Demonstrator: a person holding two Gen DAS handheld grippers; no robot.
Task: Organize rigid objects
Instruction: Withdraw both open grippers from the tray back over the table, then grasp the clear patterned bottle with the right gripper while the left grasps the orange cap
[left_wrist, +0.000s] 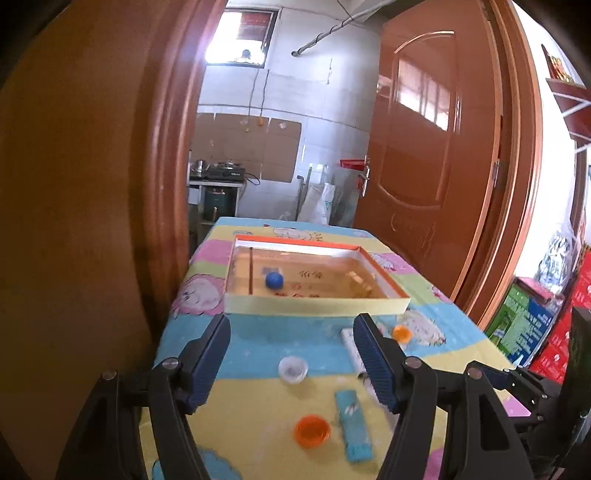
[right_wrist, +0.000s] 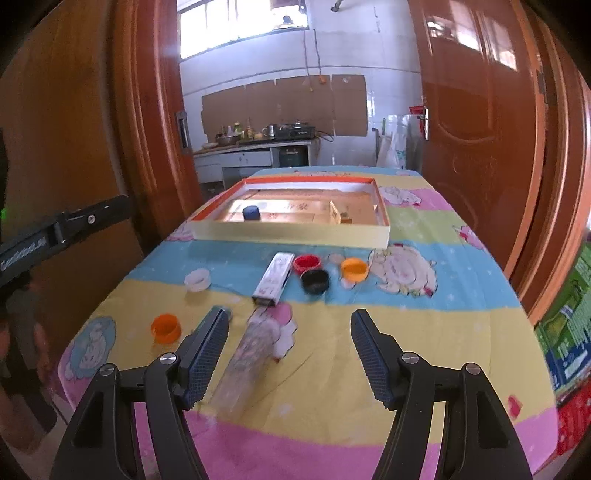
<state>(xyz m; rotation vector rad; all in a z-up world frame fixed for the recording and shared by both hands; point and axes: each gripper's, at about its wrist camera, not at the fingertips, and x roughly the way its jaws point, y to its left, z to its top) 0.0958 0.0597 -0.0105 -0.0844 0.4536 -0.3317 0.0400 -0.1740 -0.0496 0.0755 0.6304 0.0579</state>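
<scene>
A shallow orange-rimmed box (left_wrist: 314, 304) (right_wrist: 291, 232) sits at the table's far end with a blue cap (left_wrist: 274, 280) (right_wrist: 251, 213) and a small wooden block (left_wrist: 356, 282) inside. My left gripper (left_wrist: 291, 354) is open above a clear cap (left_wrist: 293, 368), an orange cap (left_wrist: 312, 430) and a light blue bar (left_wrist: 352, 424). My right gripper (right_wrist: 290, 350) is open over a clear plastic case (right_wrist: 247, 363). Ahead lie a white flat box (right_wrist: 274, 278), red (right_wrist: 306, 263), black (right_wrist: 314, 280) and orange caps (right_wrist: 354, 268), a clear cap (right_wrist: 197, 279) and another orange cap (right_wrist: 166, 328).
The table wears a cartoon-print cloth (right_wrist: 443, 295) and stands in a doorway between brown door panels (left_wrist: 424, 147) (right_wrist: 480, 110). Coloured cartons (left_wrist: 528, 325) are stacked on the floor at the right. A kitchen counter (right_wrist: 255, 144) lies beyond.
</scene>
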